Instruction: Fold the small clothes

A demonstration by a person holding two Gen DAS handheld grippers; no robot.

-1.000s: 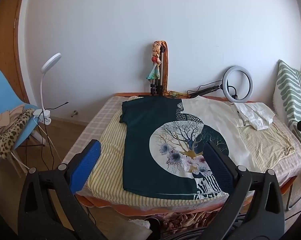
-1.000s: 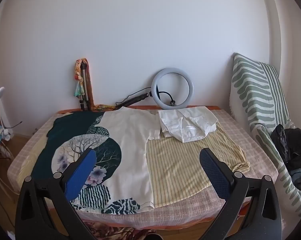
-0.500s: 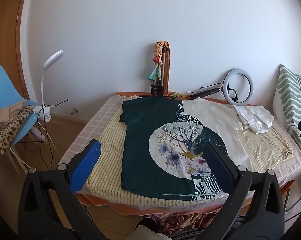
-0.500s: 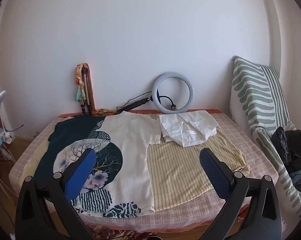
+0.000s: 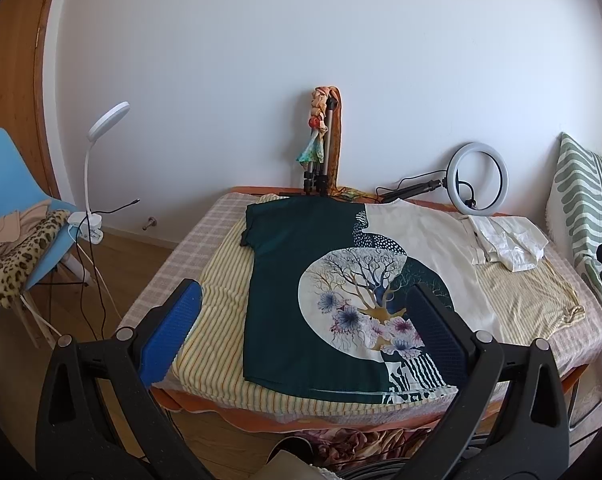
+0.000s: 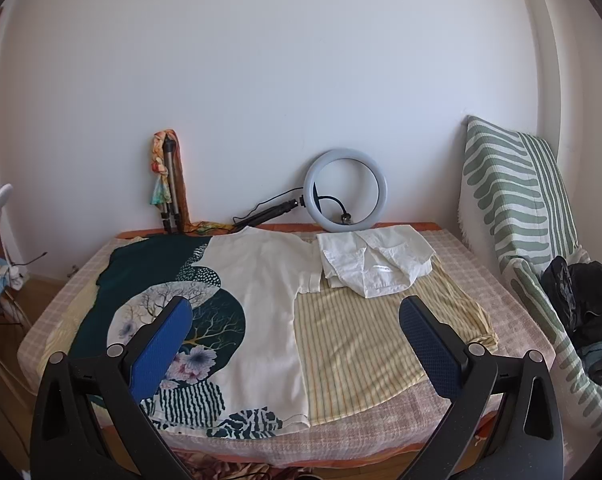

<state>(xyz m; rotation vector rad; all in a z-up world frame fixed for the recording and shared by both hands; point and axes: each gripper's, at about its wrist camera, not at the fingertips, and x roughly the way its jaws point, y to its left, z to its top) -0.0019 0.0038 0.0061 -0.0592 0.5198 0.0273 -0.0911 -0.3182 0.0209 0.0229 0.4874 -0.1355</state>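
Both grippers hang short of the table's near edge with jaws spread wide and nothing between them: the left gripper [image 5: 301, 328] faces the near-left part, the right gripper [image 6: 297, 340] the near-right.

Going left to right across the table [image 6: 513, 300]: a striped yellow cloth [image 5: 221, 304] covers most of the top, its left part bare. On it, from near edge to far edge, lies the green-and-white printed t-shirt [image 5: 325, 280], flat and unfolded, sleeves out. By the far-right corner a white garment [image 6: 377, 264] sits loosely bundled, touching the shirt's right sleeve.

By my judgement folding has not begun; every fold of the t-shirt remains, and the white piece looks unfinished too.

Its hem lies along the near edge, easy to reach. Open room lies on the striped cloth either side; a tripod [image 5: 321, 160] and ring light [image 6: 345, 192] crowd the far edge.
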